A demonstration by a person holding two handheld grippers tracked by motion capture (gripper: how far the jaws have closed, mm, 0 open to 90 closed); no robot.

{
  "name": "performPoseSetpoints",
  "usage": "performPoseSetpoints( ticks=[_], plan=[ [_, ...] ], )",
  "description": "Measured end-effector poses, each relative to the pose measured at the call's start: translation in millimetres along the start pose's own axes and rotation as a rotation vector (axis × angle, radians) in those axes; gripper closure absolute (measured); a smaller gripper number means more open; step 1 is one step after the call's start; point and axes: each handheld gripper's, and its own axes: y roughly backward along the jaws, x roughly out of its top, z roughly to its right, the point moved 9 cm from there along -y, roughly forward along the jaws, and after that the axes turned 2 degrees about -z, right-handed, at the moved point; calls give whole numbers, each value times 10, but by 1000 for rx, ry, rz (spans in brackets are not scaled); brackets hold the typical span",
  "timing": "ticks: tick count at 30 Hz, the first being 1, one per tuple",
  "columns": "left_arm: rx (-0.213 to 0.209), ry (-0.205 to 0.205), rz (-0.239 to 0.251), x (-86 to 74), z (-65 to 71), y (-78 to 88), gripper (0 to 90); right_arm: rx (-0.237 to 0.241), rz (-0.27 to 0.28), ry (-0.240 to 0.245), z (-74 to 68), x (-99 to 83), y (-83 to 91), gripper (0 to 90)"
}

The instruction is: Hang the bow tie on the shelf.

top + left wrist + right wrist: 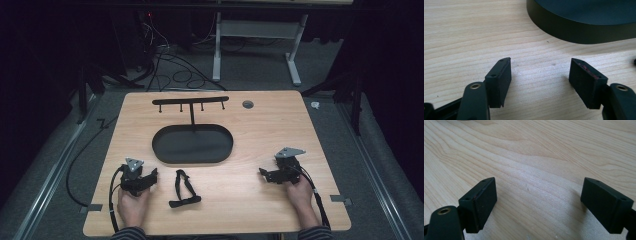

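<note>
The high view looks forward and down from above the person's side, taking in the whole table [260,125] and the floor beyond. The left gripper view sits low, close to the tabletop, facing the tray [579,27] wall; the tray [192,144] also lies mid-table in the high view. The right gripper view, equally low and close, faces bare wood grain.

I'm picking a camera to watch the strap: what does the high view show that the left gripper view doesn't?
High view: the black strap, the hook stand's crossbar, the right gripper and both hands. Left gripper view: the left gripper up close, jaws open with bare wood between them. Both: the wooden table and the stand's black oval base.
</note>
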Motion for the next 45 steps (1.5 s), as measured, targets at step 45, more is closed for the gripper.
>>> performPoseSetpoints(
  ticks=[45],
  plan=[
    [-40,33,7,-15,25,72,365,-1,-1,-4,-2,0,0,143]
  ],
)
